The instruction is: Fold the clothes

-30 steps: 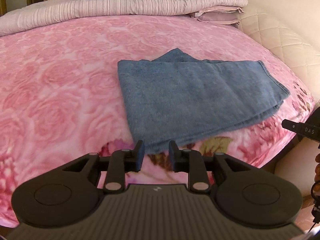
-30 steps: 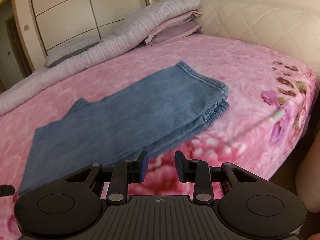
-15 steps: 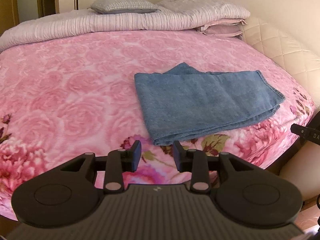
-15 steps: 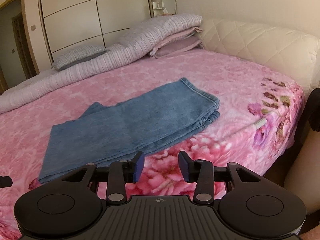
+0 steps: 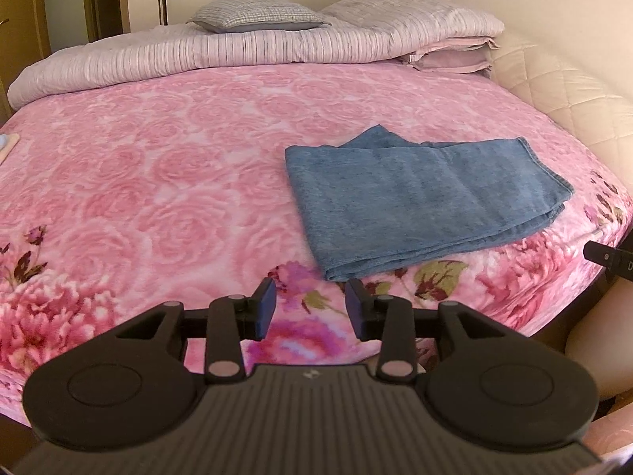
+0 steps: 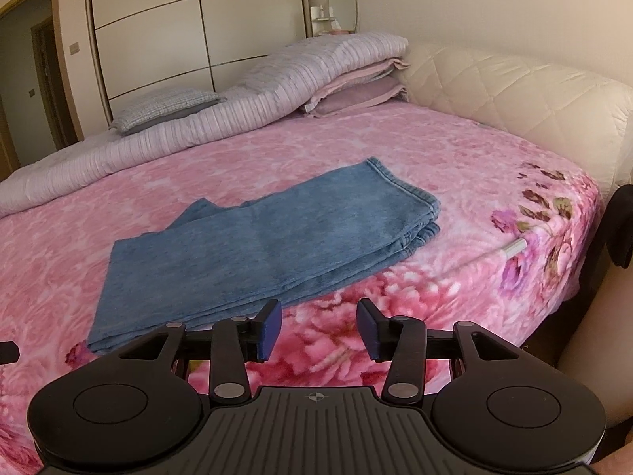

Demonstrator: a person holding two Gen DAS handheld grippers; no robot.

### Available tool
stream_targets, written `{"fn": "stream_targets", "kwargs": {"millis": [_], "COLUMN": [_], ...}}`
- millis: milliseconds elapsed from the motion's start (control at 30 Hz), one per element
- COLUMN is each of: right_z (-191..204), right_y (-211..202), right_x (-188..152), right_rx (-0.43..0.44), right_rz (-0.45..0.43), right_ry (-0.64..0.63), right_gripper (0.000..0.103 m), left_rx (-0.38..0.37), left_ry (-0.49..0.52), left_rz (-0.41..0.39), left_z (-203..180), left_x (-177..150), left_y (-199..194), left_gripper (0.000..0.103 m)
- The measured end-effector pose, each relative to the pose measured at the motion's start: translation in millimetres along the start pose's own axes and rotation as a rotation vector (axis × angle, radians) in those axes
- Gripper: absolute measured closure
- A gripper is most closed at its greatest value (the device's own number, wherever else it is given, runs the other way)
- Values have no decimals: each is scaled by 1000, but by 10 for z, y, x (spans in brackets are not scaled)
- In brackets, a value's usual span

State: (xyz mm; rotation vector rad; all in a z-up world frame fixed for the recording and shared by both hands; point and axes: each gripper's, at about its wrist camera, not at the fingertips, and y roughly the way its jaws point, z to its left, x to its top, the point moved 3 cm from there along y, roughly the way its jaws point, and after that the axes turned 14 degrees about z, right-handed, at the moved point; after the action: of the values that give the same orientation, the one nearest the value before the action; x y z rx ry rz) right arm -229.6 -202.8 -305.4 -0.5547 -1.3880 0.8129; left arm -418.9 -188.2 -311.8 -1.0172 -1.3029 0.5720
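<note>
Denim: the folded blue denim jeans lie flat on the pink rose-patterned fleece blanket that covers the bed, near its front edge, layers stacked, stitched hems at the right end.
Jeans from my right: the folded blue denim jeans run from lower left to upper right, the hem end showing several stacked layers.
My left claw: my left gripper, black with blue pads, hangs over the blanket's flowered border just short of the near fold of the jeans; its jaws are opening, nothing between them, no pad touching cloth.
My right claw: my right gripper, same build, is above the blanket just in front of the jeans' long near edge; its jaws are opening too, with only blanket seen through the gap.
Other claw seen: a black tip of my right tool shows at the right edge of the left view.
Blanket: a thin white rod with a metal tip lies on it, right of the jeans and apart from them.
Far side: a striped pale lilac quilt is rolled along the far edge, a grey checked pillow on top.
Right side: a cream quilted headboard borders the bed.
</note>
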Motion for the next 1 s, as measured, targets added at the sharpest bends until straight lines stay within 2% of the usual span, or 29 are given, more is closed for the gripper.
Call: {"fn": "stream_targets", "kwargs": {"millis": [333, 500, 767, 900, 1000], "right_z": [29, 122, 252, 325, 403], "right_y": [65, 98, 182, 211, 226], "right_x": [41, 37, 55, 87, 101], "right_rx": [-10, -5, 12, 25, 42], "right_rz": [28, 42, 53, 31, -32], "right_ry": [1, -25, -58, -76, -117], "right_gripper": [56, 56, 55, 55, 55], "left_rx": [-3, -22, -13, -42, -62], "left_ry": [-4, -48, -73, -87, -95], "left_rz": [24, 10, 10, 9, 17], "left_z": [24, 110, 224, 284, 327], "left_x": [15, 22, 63, 79, 86], "left_y": [99, 122, 147, 183, 250], "left_gripper": [69, 69, 69, 69, 69]}}
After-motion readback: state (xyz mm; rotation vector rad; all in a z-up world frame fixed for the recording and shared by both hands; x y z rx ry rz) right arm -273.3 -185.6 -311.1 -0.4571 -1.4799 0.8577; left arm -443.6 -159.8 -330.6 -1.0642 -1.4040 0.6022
